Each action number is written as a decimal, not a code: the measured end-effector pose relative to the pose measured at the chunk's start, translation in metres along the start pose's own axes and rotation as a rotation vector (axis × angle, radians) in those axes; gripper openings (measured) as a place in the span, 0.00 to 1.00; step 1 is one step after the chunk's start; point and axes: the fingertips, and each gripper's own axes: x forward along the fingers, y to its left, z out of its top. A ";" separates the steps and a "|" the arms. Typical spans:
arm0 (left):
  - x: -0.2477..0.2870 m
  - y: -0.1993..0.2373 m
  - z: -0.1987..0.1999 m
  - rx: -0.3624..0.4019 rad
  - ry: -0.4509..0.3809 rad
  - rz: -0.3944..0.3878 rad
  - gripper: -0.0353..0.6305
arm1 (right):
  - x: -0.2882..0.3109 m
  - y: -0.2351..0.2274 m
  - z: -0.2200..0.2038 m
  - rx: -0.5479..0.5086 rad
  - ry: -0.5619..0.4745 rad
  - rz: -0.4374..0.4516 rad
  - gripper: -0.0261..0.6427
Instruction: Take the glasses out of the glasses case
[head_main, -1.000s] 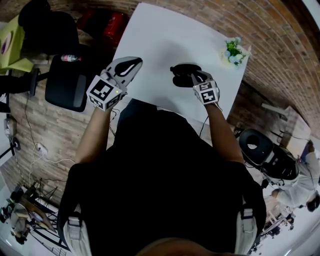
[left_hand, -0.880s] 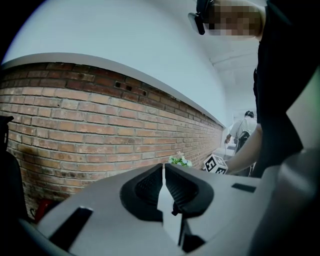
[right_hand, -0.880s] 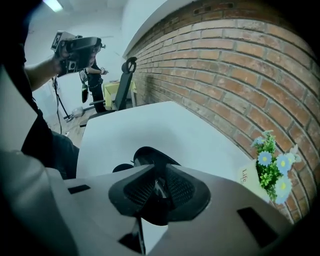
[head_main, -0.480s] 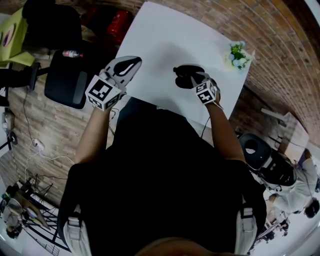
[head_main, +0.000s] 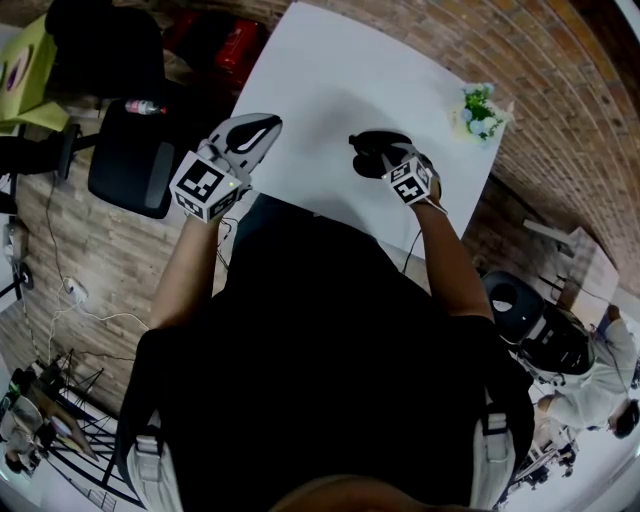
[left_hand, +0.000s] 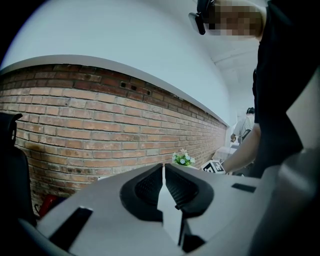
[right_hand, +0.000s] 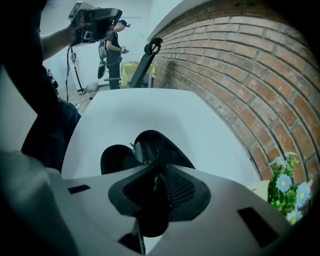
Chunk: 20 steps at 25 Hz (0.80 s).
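Observation:
A black glasses case (head_main: 375, 143) lies open on the white table (head_main: 330, 70), near its front edge. In the right gripper view its two halves (right_hand: 165, 145) are spread apart, and a round lens of the glasses (right_hand: 145, 151) stands up just above them. My right gripper (right_hand: 156, 175) is right at the case, shut on the dark frame of the glasses; in the head view this right gripper (head_main: 387, 160) overlaps the case. My left gripper (head_main: 264, 123) hovers over the table's left front corner, shut and holding nothing, with its jaws (left_hand: 163, 167) pointing at the brick wall.
A small pot of flowers (head_main: 476, 108) stands at the table's far right corner, seen also as the flowers (right_hand: 287, 192) to the right of the case. A black chair (head_main: 130, 150) with a bottle (head_main: 145, 106) on it is left of the table. The brick wall runs behind.
The right gripper has stayed at the open case, shifting only slightly. The left gripper has held its place.

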 end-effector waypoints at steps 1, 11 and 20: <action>0.000 0.000 -0.001 0.000 0.000 0.000 0.09 | 0.002 0.000 -0.001 -0.014 0.006 0.000 0.16; 0.006 0.003 -0.016 -0.020 0.015 -0.003 0.09 | 0.019 0.002 -0.005 -0.202 0.090 0.005 0.16; 0.014 0.009 -0.017 -0.038 0.030 0.001 0.09 | 0.029 0.002 -0.004 -0.340 0.130 0.024 0.14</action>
